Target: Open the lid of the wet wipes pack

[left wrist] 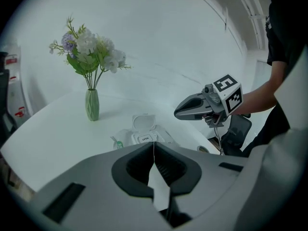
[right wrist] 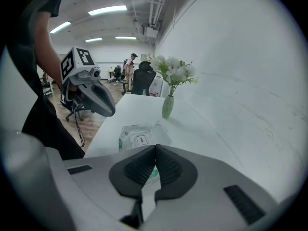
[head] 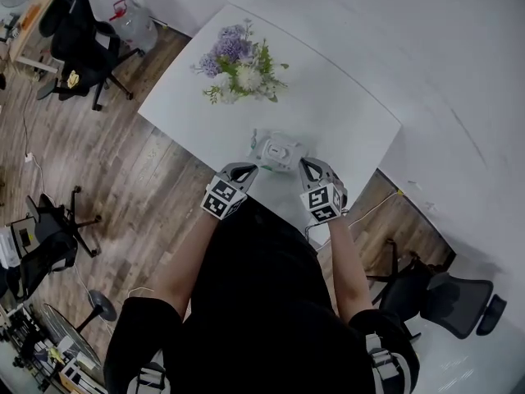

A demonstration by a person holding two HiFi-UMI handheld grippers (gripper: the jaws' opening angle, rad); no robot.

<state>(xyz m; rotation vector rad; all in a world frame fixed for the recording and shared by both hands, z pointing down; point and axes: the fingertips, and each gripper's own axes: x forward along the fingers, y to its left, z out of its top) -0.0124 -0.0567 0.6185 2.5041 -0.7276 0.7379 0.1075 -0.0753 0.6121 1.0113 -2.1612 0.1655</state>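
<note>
The white wet wipes pack (head: 276,151) lies on the white table (head: 344,121) near its front edge. Its round lid (left wrist: 143,121) is flipped up and stands open behind the "OPEN" label; it also shows in the right gripper view (right wrist: 161,131). My left gripper (head: 244,169) hovers just left of the pack with its jaws shut and nothing between them. On the other side, my right gripper (head: 306,165) is shut and empty too. Each gripper view looks over its own closed jaws at the pack (left wrist: 147,136) (right wrist: 137,137), with the other gripper (left wrist: 185,110) (right wrist: 103,105) held above the table.
A green vase of white and purple flowers (head: 240,64) (left wrist: 91,105) (right wrist: 167,107) stands behind the pack. A white wall runs along the table's far side. Office chairs (head: 82,35) (head: 447,298) stand on the wooden floor around the table.
</note>
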